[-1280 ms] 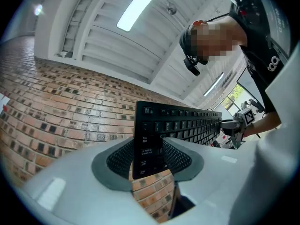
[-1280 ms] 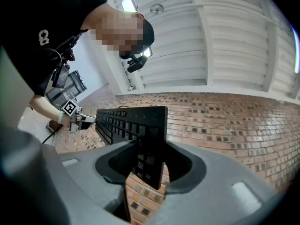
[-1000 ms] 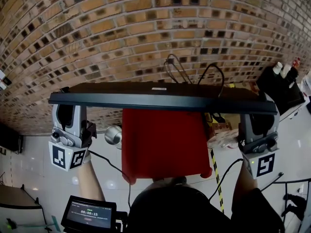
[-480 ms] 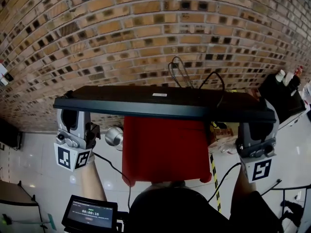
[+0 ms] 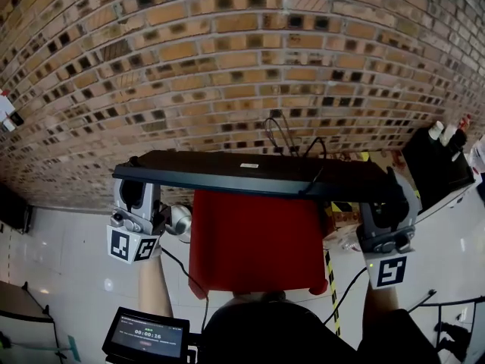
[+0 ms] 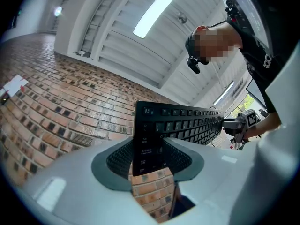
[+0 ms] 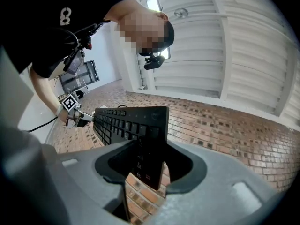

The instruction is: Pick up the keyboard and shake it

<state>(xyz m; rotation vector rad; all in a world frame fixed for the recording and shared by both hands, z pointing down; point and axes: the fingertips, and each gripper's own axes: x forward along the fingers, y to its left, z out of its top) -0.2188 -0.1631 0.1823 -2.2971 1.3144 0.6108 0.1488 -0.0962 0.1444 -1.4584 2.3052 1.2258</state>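
Observation:
A black keyboard point(image 5: 250, 174) hangs in the air, roughly level, with its underside and a white label toward the head camera. My left gripper point(image 5: 133, 188) is shut on its left end and my right gripper point(image 5: 386, 202) on its right end. In the left gripper view the keyboard point(image 6: 187, 123) runs off to the right, keys showing, and its end sits clamped in my left gripper point(image 6: 149, 149). In the right gripper view the keyboard point(image 7: 126, 123) stretches left from my right gripper point(image 7: 149, 161), whose dark pads press on its end. A cable point(image 5: 284, 135) trails from the keyboard's far edge.
A red-topped table point(image 5: 258, 237) stands right below the keyboard. A brick-patterned wall point(image 5: 227, 59) fills the space behind. A black cart point(image 5: 439, 161) is at the right, a small screen point(image 5: 148, 336) at the lower left, and a shiny round object point(image 5: 179, 218) beside the table.
The keyboard and both grippers have sunk away from the head camera. The left end has dropped more and shifted right in the frame.

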